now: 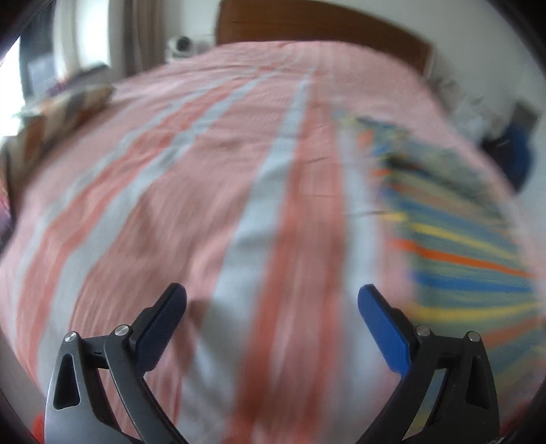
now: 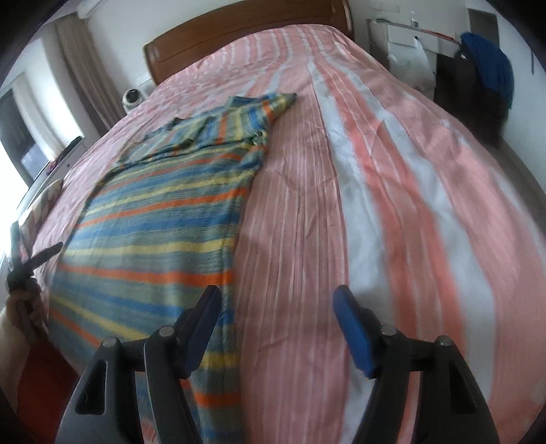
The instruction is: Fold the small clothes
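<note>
Bed (image 2: pixel 392 177) with a pink and white striped cover fills both views. Lying flat on it is the striped shirt (image 2: pixel 160 218), blue, yellow and orange, with one sleeve sticking out toward the headboard (image 2: pixel 239 20). It looks only partly folded, I think.

The right gripper (image 2: pixel 276 328) is open and holds nothing. It hangs just above the shirt's near side edge. The left gripper (image 1: pixel 271 324) is open and holds nothing too. It is over bare cover, and the shirt (image 1: pixel 454 239) is off to its right.

What could go wrong: a gripper may pinch the bed cover along with the shirt, because both are soft and lie flat together. Then the fold would pull crooked.

I see no words or labels to read.
</note>
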The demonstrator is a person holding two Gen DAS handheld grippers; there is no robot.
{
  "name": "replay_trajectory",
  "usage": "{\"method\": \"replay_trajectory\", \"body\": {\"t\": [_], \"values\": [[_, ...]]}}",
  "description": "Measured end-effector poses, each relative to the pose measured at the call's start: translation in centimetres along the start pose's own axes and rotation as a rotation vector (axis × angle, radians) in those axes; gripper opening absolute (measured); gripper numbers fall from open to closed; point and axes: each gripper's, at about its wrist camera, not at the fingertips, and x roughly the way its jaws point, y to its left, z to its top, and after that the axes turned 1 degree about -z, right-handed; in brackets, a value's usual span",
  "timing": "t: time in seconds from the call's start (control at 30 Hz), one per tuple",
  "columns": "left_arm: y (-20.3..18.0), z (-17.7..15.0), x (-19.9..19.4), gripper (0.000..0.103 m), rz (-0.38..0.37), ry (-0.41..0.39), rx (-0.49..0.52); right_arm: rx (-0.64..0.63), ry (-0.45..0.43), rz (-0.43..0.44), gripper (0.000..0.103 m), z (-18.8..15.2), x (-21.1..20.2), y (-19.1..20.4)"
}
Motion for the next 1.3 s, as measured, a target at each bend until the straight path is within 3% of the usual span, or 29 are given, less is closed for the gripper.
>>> {"method": "replay_trajectory", "body": {"t": [0.07, 0.2, 0.27, 0.33, 0.4, 0.47, 0.53, 0.6, 0.63, 0.67, 0.7, 0.73, 0.77, 0.87, 1.0, 1.17, 1.3], "values": [[-0.3, -2.0, -2.8, 0.101, -0.096, 0.036, 0.021, -0.059, -0.021, 0.008, 0.068, -0.2, -1.7, 0.5], [-2.0, -6.5, -2.8, 0.101, -0.135, 0.223, 0.065, -0.110, 0.066, 0.151, 0.068, -2.2, -3.2, 1.5], [-3.4, -7.2, -2.8, 0.100, -0.121, 0.265, 0.113, -0.110, 0.135, 0.206, 0.068, -3.4, -2.6, 1.9], [-4.4, -7.4, -2.6, 0.100, -0.128, 0.288, 0.142, -0.116, 0.170, 0.201, 0.068, -4.5, -2.0, 2.2], [-4.8, -7.7, -1.9, 0.094, -0.112, 0.325, 0.168, -0.100, 0.188, 0.182, 0.068, -5.3, -1.5, 1.7], [-5.6, -8.1, -1.5, 0.089, -0.058, 0.336, 0.219, -0.064, 0.193, 0.201, 0.068, -5.3, -1.4, 1.3], [-5.9, -8.0, -1.5, 0.082, -0.055, 0.345, 0.225, -0.051, 0.201, 0.224, 0.067, -5.4, -1.2, 1.2], [-6.0, -8.3, -1.3, 0.076, -0.053, 0.368, 0.214, -0.063, 0.274, 0.247, 0.057, -5.6, -0.3, 1.7], [-6.1, -8.4, -1.3, 0.066, -0.051, 0.383, 0.213, -0.071, 0.314, 0.258, 0.041, -5.8, 0.2, 2.2], [-6.2, -8.6, -1.3, 0.046, -0.050, 0.396, 0.215, -0.077, 0.343, 0.270, 0.019, -5.9, 0.6, 2.5], [-6.1, -8.6, -1.3, 0.030, -0.055, 0.413, 0.213, -0.079, 0.351, 0.268, 0.008, -6.1, 0.7, 2.8], [-6.1, -8.6, -1.3, 0.005, -0.069, 0.432, 0.200, -0.073, 0.364, 0.270, 0.007, -6.2, 1.0, 2.8], [-5.7, -8.5, -1.2, 0.003, -0.097, 0.450, 0.157, -0.043, 0.373, 0.288, 0.007, -6.1, 1.1, 2.5], [-4.3, -7.3, -2.0, 0.003, -0.178, 0.431, 0.062, 0.086, 0.329, 0.387, 0.007, -5.0, 0.1, 1.2], [-2.6, -2.9, -3.3, 0.002, -0.298, 0.316, -0.045, 0.159, 0.189, 0.462, 0.007, -1.9, -2.0, 0.0], [-2.8, 5.1, -1.8, 0.003, -0.350, 0.134, -0.075, 0.116, 0.012, 0.402, 0.007, 4.7, -0.9, 0.0], [-4.2, 11.7, 3.2, 0.003, -0.326, 0.077, -0.072, 0.091, -0.070, 0.351, 0.007, 11.3, 3.1, 0.1]]}}
